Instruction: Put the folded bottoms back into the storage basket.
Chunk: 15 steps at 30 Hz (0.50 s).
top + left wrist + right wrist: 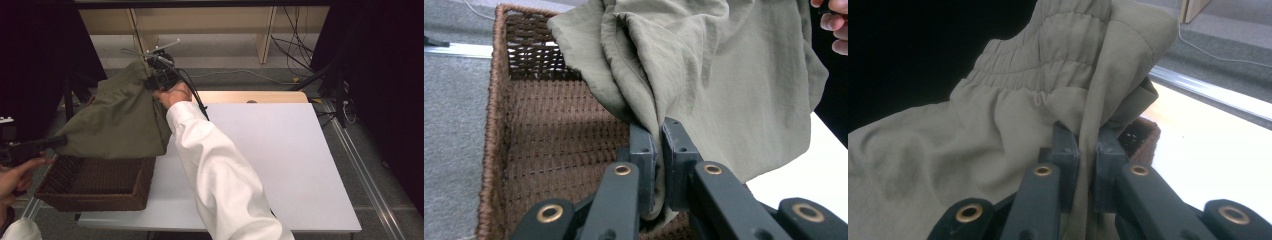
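Note:
An olive-green garment with an elastic waistband hangs stretched between both grippers above a brown wicker basket. My left gripper is shut on a fold of the garment, with the basket right below it. My right gripper is shut on the fabric just under the waistband. In the high view the right gripper holds the garment's far top corner, and the left gripper pinches its near left edge.
The basket stands at the front left corner of the white table. A wooden board edge shows at the table's far side. Cables lie on the grey floor beyond, and a wooden shelf stands behind.

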Motion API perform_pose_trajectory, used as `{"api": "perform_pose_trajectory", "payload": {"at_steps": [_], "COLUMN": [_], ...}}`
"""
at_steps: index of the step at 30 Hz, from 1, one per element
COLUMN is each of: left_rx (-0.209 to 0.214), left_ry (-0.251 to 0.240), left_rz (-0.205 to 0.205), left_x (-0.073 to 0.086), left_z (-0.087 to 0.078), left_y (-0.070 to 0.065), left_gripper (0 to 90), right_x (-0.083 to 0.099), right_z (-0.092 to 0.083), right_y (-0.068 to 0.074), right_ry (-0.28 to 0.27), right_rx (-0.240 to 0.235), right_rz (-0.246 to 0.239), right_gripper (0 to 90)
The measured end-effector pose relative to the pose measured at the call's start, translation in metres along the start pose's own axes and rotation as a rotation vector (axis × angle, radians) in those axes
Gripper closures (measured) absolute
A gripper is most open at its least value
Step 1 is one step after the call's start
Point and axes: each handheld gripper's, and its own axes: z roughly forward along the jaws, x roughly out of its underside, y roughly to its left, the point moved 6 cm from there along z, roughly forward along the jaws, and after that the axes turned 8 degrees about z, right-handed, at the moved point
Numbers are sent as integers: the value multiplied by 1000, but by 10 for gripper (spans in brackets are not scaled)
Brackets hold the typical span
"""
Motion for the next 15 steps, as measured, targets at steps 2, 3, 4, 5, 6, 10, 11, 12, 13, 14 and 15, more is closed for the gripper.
{"api": "perform_pose_trajectory", "payload": {"at_steps": [2, 3, 4, 5, 6, 10, 11, 12, 13, 14, 15], "left_rx": [-3, -11, -11, -20, -21, -34, -37, -39, -40, -44, -49], "left_ry": [4, 4, 4, 6, 6, 3, 1, -1, -6, -8, -8], "left_rz": [-1, -4, -4, -8, -11, -32, -33, -34, -39, -43, -45], "left_x": [1, 2, 2, 3, 4, 8, 8, 9, 9, 10, 10], "left_z": [-1, -2, -2, -3, -4, -8, -10, -11, -12, -14, -15], "left_y": [2, 5, 5, 8, 9, 19, 21, 22, 23, 25, 27], "left_gripper": [846, 846, 846, 846, 846, 846, 846, 846, 846, 846, 846], "right_x": [1, 1, 1, 1, 1, 2, 2, 2, 2, 2, 2], "right_z": [4, 5, 5, 6, 8, 14, 17, 19, 19, 20, 21], "right_y": [3, 4, 4, 5, 7, 15, 17, 20, 20, 22, 23], "right_ry": [3, 6, 6, 8, 9, 15, 15, 16, 16, 16, 16], "right_rx": [0, 0, 0, 0, -3, -11, -14, -18, -18, -20, -23], "right_rz": [-2, -2, -2, -5, -6, -9, -13, -18, -18, -18, -16], "right_gripper": [839, 839, 839, 839, 840, 839, 839, 839, 839, 839, 839]}}
